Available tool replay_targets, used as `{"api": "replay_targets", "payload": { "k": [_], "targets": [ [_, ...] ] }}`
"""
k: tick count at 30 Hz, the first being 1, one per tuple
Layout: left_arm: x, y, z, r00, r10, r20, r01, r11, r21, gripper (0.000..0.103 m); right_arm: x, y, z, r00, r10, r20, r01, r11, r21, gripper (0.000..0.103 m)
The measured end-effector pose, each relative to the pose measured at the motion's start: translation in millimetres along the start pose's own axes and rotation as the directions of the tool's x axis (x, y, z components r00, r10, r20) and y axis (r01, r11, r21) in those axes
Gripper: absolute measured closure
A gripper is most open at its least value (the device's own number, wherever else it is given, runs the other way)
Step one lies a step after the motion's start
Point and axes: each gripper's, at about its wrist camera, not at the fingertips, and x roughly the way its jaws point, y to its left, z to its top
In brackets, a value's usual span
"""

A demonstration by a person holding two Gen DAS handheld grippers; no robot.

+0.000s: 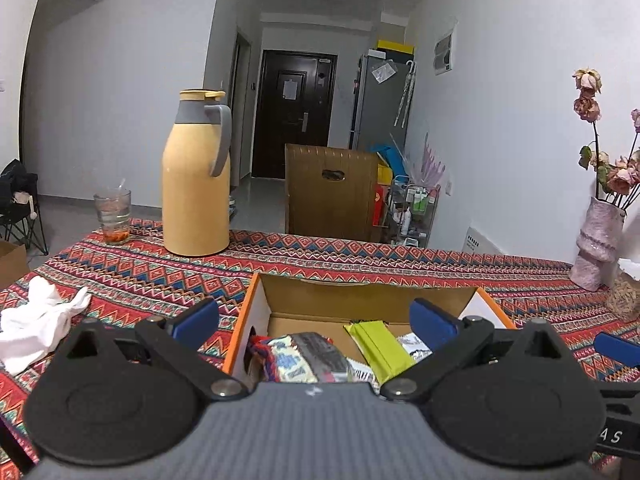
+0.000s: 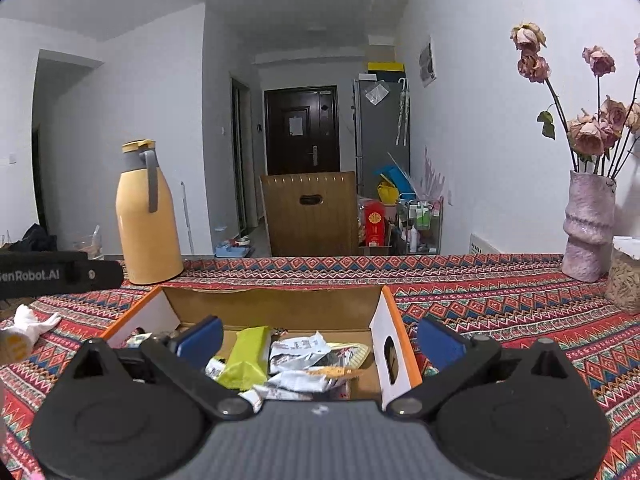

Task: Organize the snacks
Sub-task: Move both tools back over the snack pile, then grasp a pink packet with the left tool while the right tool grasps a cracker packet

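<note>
Both your tongs hang spread and empty at the near edge of the snack box.

Left of your left gripper [image 1: 316, 320] a white cloth [image 1: 36, 328] lies crumpled on the patterned tablecloth [image 1: 132, 276]; ahead and left of it stand a glass [image 1: 113, 216] and a yellow thermos [image 1: 196, 176]. Its blue fingers [image 1: 198, 316] stand wide apart, the left one outside the left wall of the cardboard box [image 1: 256, 308], the right one over the inside. Between them lie the snacks: a blue-and-white packet [image 1: 304, 356] close in and a green bar [image 1: 380, 348] toward the right finger. Your right gripper [image 2: 320, 340] is just as wide, gripping nothing: left finger [image 2: 200, 340] over the box, right finger beyond its right wall [image 2: 384, 344]. The silver-white wrappers [image 2: 298, 350] sit between its fingers, in the box. Far right of it a pink vase [image 2: 588, 228] of dried roses stands by the wall.
</note>
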Motion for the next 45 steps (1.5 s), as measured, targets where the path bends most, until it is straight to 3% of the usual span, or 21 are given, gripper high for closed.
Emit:
{"api": "replay_targets", "payload": {
  "k": [19, 39, 45],
  "targets": [
    [-63.7, 28.7, -46.6, 0.998, 0.0, -0.065, 0.0, 1.0, 0.002, 0.0, -65.7, 9.1, -46.8, 0.998, 0.021, -0.063, -0.02, 1.0, 0.014, 0.0],
    [-59.9, 45.6, -122.9, 0.966, 0.028, -0.255, -0.008, 0.997, 0.081, 0.0, -73.7, -2.2, -96.7, 0.986, 0.02, -0.164, -0.015, 0.999, 0.035, 0.0],
    [-61.6, 49.2, -138.2, 0.958, 0.037, -0.283, -0.019, 0.998, 0.065, 0.001, -76.2, -8.7, -110.6, 0.981, 0.013, -0.193, -0.005, 0.999, 0.043, 0.0]
  ]
}}
